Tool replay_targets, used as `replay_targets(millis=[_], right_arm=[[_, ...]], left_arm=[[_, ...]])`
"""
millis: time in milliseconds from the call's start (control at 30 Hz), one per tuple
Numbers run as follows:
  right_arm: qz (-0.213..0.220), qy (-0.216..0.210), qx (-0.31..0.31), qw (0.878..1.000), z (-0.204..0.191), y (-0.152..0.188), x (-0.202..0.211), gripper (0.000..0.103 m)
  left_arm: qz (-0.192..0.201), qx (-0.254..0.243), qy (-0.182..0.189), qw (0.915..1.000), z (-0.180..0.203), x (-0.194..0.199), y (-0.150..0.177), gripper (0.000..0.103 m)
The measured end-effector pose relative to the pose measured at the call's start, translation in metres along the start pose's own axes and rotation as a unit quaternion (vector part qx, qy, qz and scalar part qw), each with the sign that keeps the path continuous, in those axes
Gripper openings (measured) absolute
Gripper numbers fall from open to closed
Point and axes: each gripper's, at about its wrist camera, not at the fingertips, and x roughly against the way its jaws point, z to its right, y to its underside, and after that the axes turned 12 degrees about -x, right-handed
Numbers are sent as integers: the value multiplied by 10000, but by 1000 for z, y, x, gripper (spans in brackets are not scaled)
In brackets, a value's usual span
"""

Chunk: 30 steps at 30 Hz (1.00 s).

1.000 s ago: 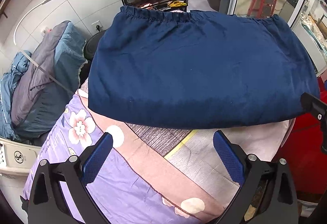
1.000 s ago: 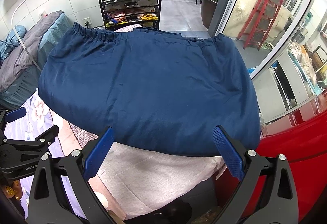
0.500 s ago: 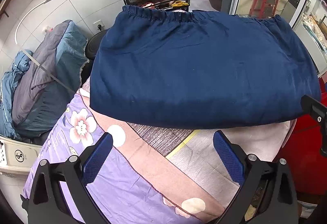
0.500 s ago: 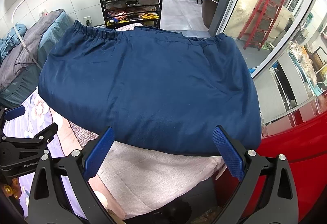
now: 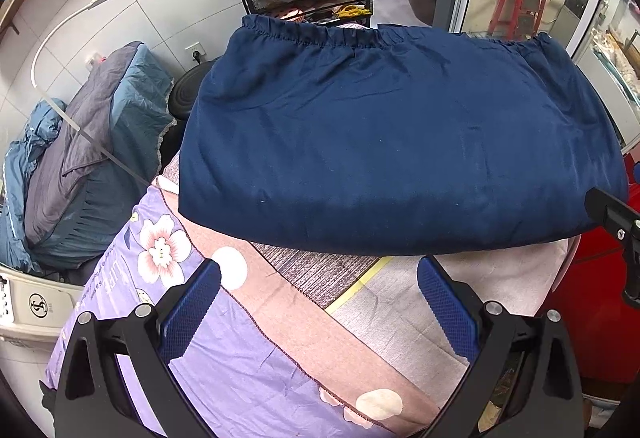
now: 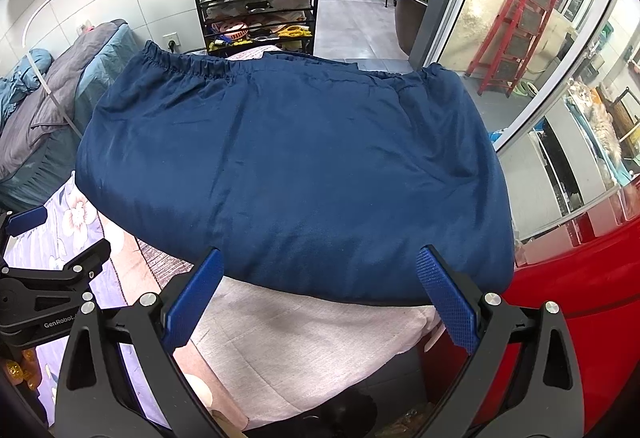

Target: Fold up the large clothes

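— Garment [image 5: 400, 142] status? What's changed?

— Almost nothing over the last second. I've got both grippers drawn back just short of its near folded edge: left gripper [image 5: 318, 302] with jaws apart and empty, right gripper [image 6: 320, 290] the same. The views have only crept a touch closer.

— Where's it lying?

— Flat on the bedspread [image 5: 248, 358], doubled over, elastic hem [image 6: 188, 68] along the far side. I judge this fold set; another one is probably next.
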Motion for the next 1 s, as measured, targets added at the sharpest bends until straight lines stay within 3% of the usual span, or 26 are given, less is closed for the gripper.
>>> replay_targets(millis=[633,800,1000], right_arm=[[-18,-53,-47,10000,1,-4,-1,96],[-9,-49,-55,10000,3,-3,-1,96],[-5,-59,-92,9999,4,-2,-1,96]], left_arm=[[-11,-20,-39,10000,2,-3,1,97],[48,41,91,9999,0,-2,-1,97],[14,-38,-110,9999,2,-3,-1,97]])
